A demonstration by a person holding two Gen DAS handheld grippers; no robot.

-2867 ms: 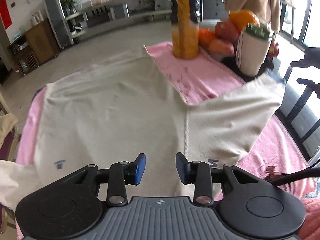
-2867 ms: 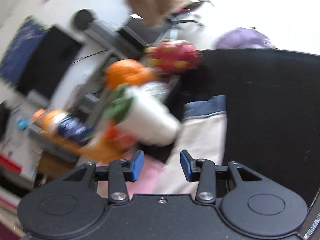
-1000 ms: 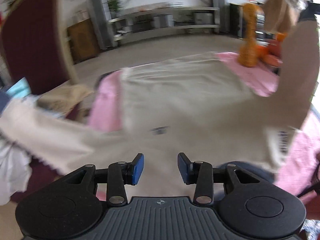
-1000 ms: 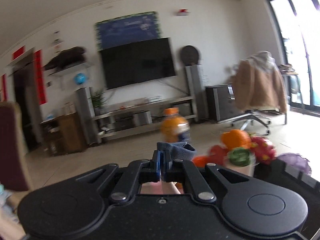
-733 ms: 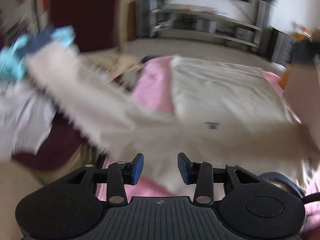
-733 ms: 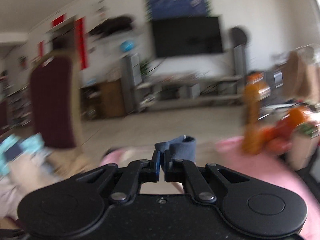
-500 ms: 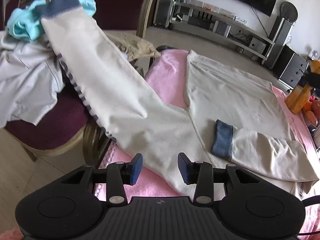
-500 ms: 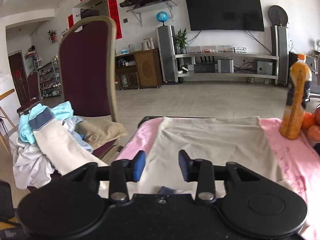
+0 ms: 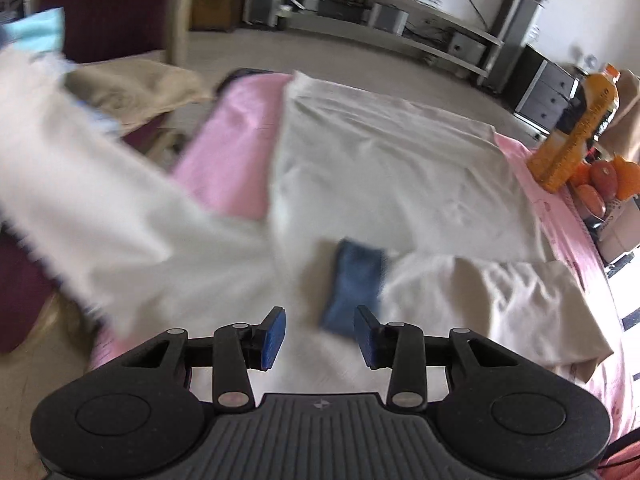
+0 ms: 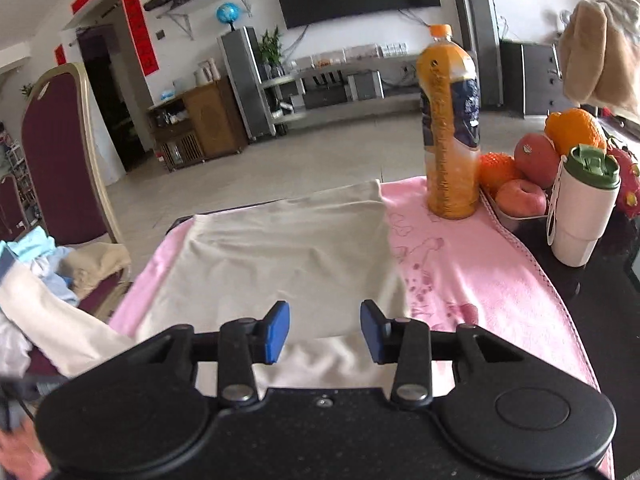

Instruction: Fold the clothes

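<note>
A cream sweatshirt (image 9: 384, 168) lies spread on a pink towel (image 9: 232, 152) on the table. One sleeve is folded across its body, and the blue cuff (image 9: 354, 280) rests just beyond my left gripper (image 9: 320, 338), which is open and empty above the cloth. The other sleeve (image 9: 80, 200) trails off the table's left side toward a chair. In the right wrist view my right gripper (image 10: 323, 336) is open and empty over the sweatshirt (image 10: 288, 256), with that loose sleeve (image 10: 52, 320) at the lower left.
An orange drink bottle (image 10: 450, 136), a heap of fruit (image 10: 536, 152) and a white cup with a green lid (image 10: 584, 208) stand at the table's right end. A maroon chair (image 10: 60, 152) with a pile of clothes (image 10: 40, 252) is at the left.
My right gripper has let go of the blue-cuffed sleeve, which now lies folded across the sweatshirt, and has dipped toward the table. My left gripper swung from the chair side toward the cuff.
</note>
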